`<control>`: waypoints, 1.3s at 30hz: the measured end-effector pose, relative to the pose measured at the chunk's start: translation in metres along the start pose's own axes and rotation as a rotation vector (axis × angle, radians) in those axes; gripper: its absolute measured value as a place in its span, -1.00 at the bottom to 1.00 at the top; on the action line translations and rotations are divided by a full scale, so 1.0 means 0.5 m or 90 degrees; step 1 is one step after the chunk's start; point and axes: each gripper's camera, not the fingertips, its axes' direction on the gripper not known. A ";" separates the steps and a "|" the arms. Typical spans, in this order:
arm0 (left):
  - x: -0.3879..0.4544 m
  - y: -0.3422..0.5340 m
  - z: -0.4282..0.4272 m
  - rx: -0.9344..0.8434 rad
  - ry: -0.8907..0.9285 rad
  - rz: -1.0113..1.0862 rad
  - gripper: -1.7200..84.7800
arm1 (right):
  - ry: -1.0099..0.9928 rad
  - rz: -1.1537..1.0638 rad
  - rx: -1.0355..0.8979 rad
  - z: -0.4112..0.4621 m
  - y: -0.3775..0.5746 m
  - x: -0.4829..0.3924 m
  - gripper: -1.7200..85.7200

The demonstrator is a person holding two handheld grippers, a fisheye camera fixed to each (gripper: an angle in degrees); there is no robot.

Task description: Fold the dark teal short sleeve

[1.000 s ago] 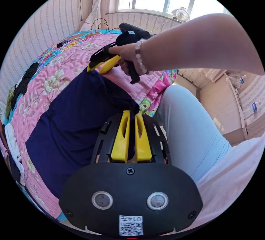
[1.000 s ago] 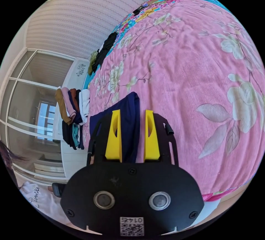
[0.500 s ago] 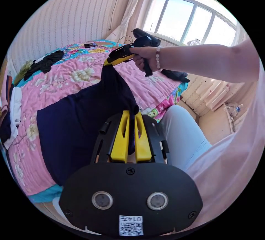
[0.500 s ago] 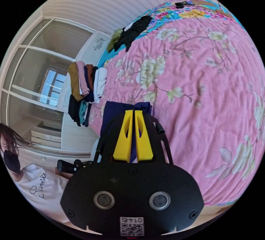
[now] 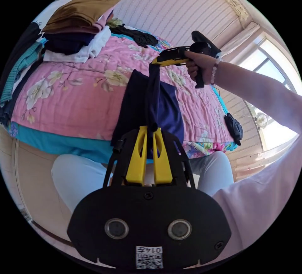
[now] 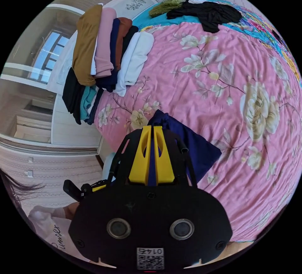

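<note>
Two hand-held grippers carry the work at this moment, and ahead of both spreads the bed (image 5: 78, 97), its pink flowered quilt taking up most of the space beyond the jaws. Beyond the left hand-held gripper (image 5: 147, 132), toward the far edge of the bed, sits a stack of folded clothes (image 5: 75, 31), seen also past the right hand-held gripper (image 6: 151, 131) in its own view. A loose black garment (image 6: 207, 11) lies further off still on the quilt.

Judging by the slack, the step in hand is a lift-and-carry: the short sleeve (image 5: 148, 104) is held up between the two grippers, part of it draped on the quilt just beyond the left jaws. Each gripper has its jaws drawn narrow and pinching a gathered bit of the cloth; in the left gripper view the right one grips the upper end, held by the person's hand (image 5: 201, 66).

Next comes, I judge, laying the garment flat on open quilt and smoothing it, keeping both pinches firm so no corner slips.

It reads as very dark blue, soft, thin, and bunched into vertical folds.
</note>
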 end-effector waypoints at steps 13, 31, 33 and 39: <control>-0.127 -0.003 -0.010 -0.160 0.004 -0.013 -0.81 | 0.028 -0.093 -0.063 0.159 -0.085 -0.149 -0.86; -0.115 -0.128 0.076 -0.205 0.005 0.023 -0.70 | 0.282 -0.245 -0.211 0.326 -0.078 -0.283 -0.64; -0.103 -0.145 0.093 -0.232 -0.015 0.030 -0.73 | 0.285 -0.243 -0.212 0.326 -0.070 -0.289 -0.66; -0.047 -0.147 0.074 -0.203 -0.021 0.079 -0.91 | 0.253 -0.288 -0.193 0.229 -0.015 -0.324 -0.91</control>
